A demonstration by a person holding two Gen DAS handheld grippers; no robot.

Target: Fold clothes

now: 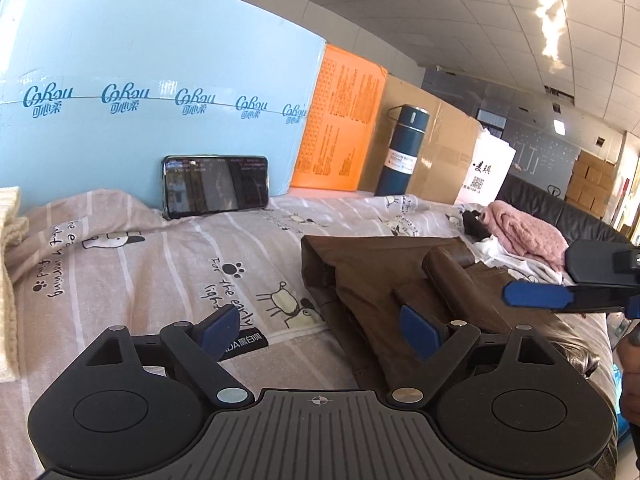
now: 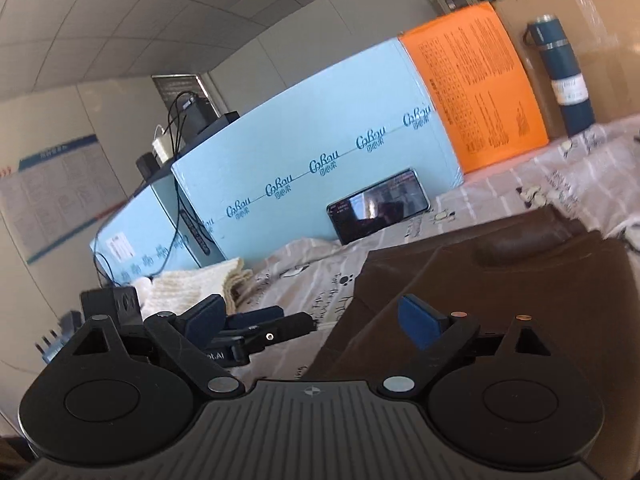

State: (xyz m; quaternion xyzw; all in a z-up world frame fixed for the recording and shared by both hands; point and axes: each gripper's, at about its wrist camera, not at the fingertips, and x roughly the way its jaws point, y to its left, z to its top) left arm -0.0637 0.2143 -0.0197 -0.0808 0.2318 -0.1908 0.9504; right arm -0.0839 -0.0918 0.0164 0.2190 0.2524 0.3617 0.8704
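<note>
Left gripper [image 1: 318, 330] jaws wide, empty. Right gripper [image 2: 308, 320] jaws wide, empty. Brown clothes [image 1: 372, 280] lie folded on printed sheet [image 1: 160, 256]. Behind: phone [image 1: 216, 186], blue box [image 1: 160, 80] reading "CoRou", orange box [image 1: 340, 120], blue bottle [image 1: 404, 148].

Matt brown cloth garment [image 1: 372, 280], printed cotton sheet [image 1: 160, 272], glossy phone [image 1: 216, 186]

Printed bedsheet [image 1: 168, 264], brown garment [image 1: 372, 276], phone [image 1: 216, 186], flask [image 1: 402, 152]
</note>
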